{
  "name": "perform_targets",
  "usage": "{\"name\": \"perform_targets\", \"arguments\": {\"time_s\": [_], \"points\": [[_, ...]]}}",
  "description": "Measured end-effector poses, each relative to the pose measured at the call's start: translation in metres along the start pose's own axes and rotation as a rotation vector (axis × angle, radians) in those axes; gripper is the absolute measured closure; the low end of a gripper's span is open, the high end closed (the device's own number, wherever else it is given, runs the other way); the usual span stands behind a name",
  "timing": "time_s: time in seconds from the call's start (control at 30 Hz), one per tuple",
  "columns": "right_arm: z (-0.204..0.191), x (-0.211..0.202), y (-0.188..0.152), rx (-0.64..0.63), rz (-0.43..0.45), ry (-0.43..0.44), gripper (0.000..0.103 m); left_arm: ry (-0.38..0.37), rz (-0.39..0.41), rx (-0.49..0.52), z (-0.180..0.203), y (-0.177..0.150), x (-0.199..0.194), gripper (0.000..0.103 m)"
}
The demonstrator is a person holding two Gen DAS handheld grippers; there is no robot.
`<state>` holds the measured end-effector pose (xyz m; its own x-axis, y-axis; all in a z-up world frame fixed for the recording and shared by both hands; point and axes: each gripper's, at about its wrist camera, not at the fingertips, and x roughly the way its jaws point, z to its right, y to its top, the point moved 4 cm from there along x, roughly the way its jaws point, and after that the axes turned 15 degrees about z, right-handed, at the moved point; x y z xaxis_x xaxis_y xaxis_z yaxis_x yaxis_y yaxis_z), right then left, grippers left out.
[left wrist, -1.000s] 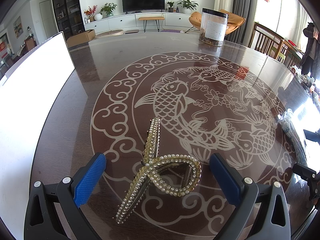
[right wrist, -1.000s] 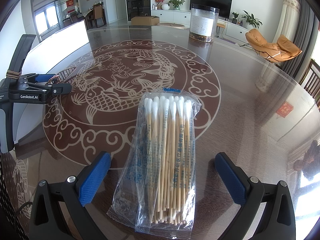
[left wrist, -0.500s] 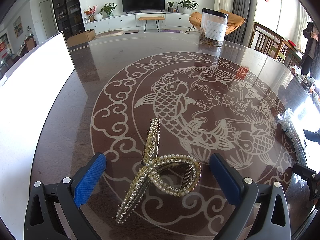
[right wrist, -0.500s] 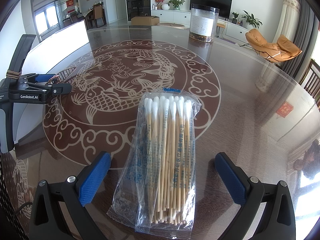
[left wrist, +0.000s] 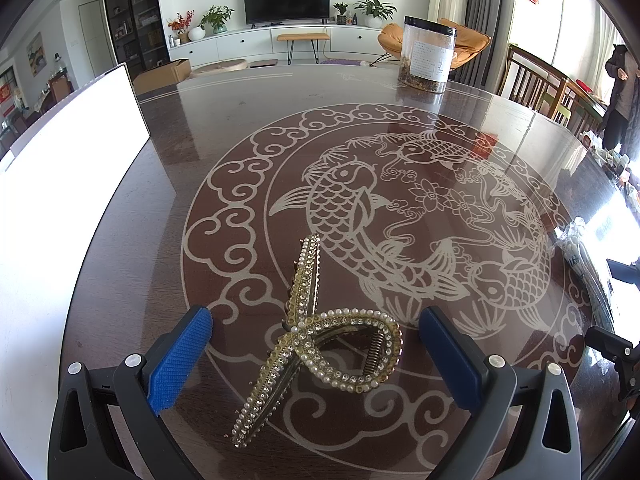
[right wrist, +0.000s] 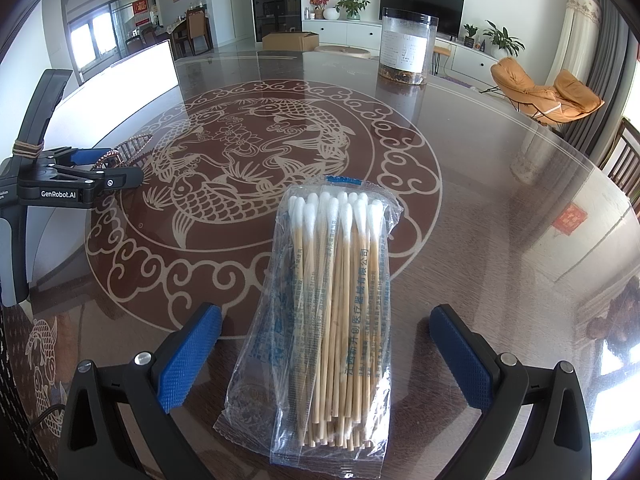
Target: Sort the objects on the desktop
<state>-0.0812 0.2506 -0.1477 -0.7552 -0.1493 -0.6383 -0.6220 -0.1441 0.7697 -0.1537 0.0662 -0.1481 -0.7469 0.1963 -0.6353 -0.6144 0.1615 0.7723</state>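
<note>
A gold hair clip (left wrist: 320, 344) set with pearls and rhinestones lies on the dark round table between the fingers of my left gripper (left wrist: 316, 356), which is open around it without touching. A clear bag of cotton swabs (right wrist: 332, 312) lies between the fingers of my right gripper (right wrist: 326, 352), which is open too. In the right wrist view the left gripper (right wrist: 76, 184) shows at the left with the clip (right wrist: 128, 152) at its tips. The swab bag (left wrist: 580, 252) shows at the right edge of the left wrist view.
A tall clear jar (left wrist: 428, 56) with a black lid stands at the table's far side; it also shows in the right wrist view (right wrist: 406, 52). A large white board (left wrist: 60, 184) stands along the table's left side. Chairs (left wrist: 536, 80) stand beyond the right rim.
</note>
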Motion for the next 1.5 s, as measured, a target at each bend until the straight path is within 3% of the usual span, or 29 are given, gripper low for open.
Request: {"name": "perform_targets", "arguments": {"time_s": [0.6,0.8,0.97,1.17,1.5], "points": [[0.000,0.001,0.000,0.000,0.000,0.001,0.000,-0.001,0.000,0.000,0.000,0.000,0.000,0.000],[0.000,0.000,0.001,0.002,0.000,0.002,0.000,-0.016,-0.062,0.013,-0.006,-0.001,-0.005,0.000],[0.000,0.000,0.000,0.002,0.000,0.003,0.000,0.011,-0.058,-0.008,-0.009,-0.003,-0.011,0.000],[0.000,0.001,0.000,0.002,0.000,0.003,0.000,-0.040,-0.091,0.033,-0.007,-0.007,-0.016,0.000],[0.000,0.001,0.000,0.001,0.000,0.003,0.000,-0.033,-0.057,0.034,-0.004,-0.013,-0.022,0.000]]}}
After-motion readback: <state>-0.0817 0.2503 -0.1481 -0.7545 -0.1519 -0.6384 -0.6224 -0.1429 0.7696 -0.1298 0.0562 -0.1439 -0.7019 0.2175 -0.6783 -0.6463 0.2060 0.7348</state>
